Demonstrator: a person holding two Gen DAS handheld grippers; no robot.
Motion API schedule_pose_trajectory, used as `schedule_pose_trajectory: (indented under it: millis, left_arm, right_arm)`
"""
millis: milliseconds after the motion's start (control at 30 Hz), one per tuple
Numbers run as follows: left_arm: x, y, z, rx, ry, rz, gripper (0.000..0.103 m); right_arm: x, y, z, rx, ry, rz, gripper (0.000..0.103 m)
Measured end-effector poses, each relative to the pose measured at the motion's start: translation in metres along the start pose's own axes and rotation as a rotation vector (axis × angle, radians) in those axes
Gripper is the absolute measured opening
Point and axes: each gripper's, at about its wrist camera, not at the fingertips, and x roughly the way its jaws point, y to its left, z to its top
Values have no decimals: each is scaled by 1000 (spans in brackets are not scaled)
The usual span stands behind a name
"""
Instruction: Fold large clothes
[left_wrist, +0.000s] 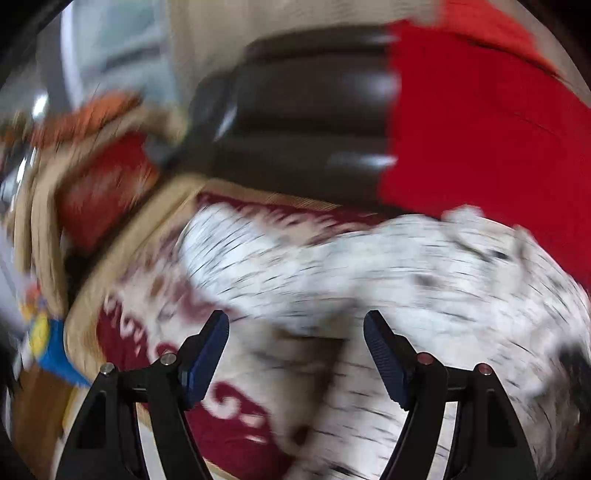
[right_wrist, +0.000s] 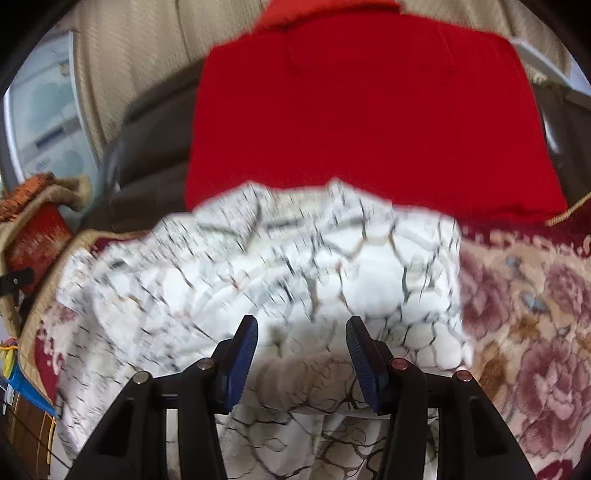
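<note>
A large white garment with a dark crackle pattern (right_wrist: 295, 273) lies bunched on a maroon floral blanket (right_wrist: 528, 317). It also shows in the left wrist view (left_wrist: 388, 273), blurred. My left gripper (left_wrist: 295, 325) is open and empty just above the garment's left part. My right gripper (right_wrist: 301, 330) is open and empty over the garment's near middle. A red cloth (right_wrist: 369, 118) lies behind the garment; it also shows in the left wrist view (left_wrist: 487, 129).
A dark leather sofa back (left_wrist: 295, 122) stands behind the blanket. A red and beige cushion (left_wrist: 103, 184) sits at the left. A beige curtain (right_wrist: 140, 55) hangs behind. A blue and yellow item (left_wrist: 48, 339) lies at the far left edge.
</note>
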Motion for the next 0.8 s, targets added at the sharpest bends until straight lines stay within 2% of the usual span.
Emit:
schedule_pose_trajectory:
  millis: [67,100,200,367,400,500,567,600,633,667,733,800]
  left_arm:
    - [31,43,9,-95,52,52,76]
    - [44,61,14,-135,73,54,76]
    - [77,101,25,-236,138,30,76]
    - [130,133,38,-410,221,-67,76]
    - [138,134,38,-434,241,-96,76]
    - [168,146,34,-595,313,-168,76]
    - [178,152,31,-686,316,-234,76]
    - [180,154,30,-725,308,-256,73]
    - [181,156,28,-769,285,-288,57]
    - [182,155,28,-790,274,-314,46]
    - [184,151,31,-804,263,-357,17]
    - [177,144,37,-772,209,-363,8]
  right_arm:
    - [17,-3,-3,2,70,-16,56]
    - [20,-2,-4,-7,74,-24,56]
    - [9,5,-3,-47,10,-26,56]
    - [-14,-3,-1,-13,-121,-6,56]
    - [-15,-5,-1,-4,-132,-8,56]
    - [-15,-7,2,10,-154,-14,56]
    - [-13,-8,5,10,-155,-15,56]
    - [-12,-7,4,4,-154,-21,56]
    - [-12,-7,4,1,-155,-24,56]
    - [-12,-7,3,-4,-157,-27,56]
    - [-12,-6,2,-9,-157,-33,56]
    - [-14,-8,2,-4,-163,-38,56]
